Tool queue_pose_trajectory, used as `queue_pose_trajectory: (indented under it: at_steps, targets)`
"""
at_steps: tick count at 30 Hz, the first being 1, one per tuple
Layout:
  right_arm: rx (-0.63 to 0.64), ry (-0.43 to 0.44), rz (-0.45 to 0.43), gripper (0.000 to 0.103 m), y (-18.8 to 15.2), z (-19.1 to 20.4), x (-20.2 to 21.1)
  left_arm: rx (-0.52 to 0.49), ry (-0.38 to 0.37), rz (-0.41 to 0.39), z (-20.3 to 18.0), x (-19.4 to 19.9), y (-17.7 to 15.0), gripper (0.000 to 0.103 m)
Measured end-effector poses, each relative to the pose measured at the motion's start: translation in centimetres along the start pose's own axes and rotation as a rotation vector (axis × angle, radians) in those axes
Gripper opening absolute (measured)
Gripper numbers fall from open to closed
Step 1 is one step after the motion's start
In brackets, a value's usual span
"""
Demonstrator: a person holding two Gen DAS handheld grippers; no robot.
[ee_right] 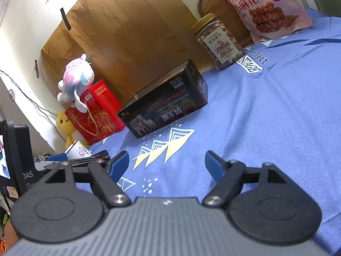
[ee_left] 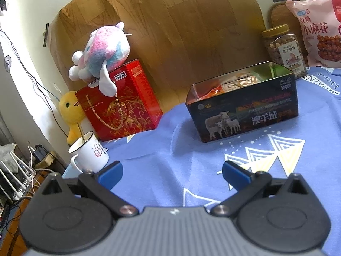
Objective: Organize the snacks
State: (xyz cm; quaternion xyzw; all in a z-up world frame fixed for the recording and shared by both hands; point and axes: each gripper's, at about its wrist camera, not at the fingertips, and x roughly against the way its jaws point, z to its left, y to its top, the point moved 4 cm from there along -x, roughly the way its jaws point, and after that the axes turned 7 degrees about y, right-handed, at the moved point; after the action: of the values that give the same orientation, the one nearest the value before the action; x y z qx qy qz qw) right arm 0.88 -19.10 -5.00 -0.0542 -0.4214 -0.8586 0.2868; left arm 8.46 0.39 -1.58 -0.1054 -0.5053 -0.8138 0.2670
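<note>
Tin (ee_left: 243, 106) holds snack pkts, prob. noodles; both hand-held grippers (ee_left: 172, 171) (ee_right: 166, 163) wide open, empty.

Surface is covered by a blue cloth (ee_left: 170, 170) printed with white and yellow triangles and some lettering.

A dark tin box (ee_left: 243, 111), lid off, is set on the cloth toward the back; snack packets are seen inside.

A nut jar (ee_left: 284, 49) with a gold lid is stood at the cloth's far edge, a pink snack bag (ee_left: 317, 32) propped just beside it.

At the left edge a red gift box (ee_left: 121, 104) is placed, with a white mug (ee_left: 90, 153) near it.
</note>
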Motion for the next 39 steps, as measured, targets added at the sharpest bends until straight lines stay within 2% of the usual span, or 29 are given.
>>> queue_pose_trajectory:
  at_steps: [39]
  targets:
    - [0.011, 0.022, 0.019, 0.081, -0.01, 0.03, -0.17, -0.007, 0.011, 0.010, 0.16, -0.20, -0.11, 0.103]
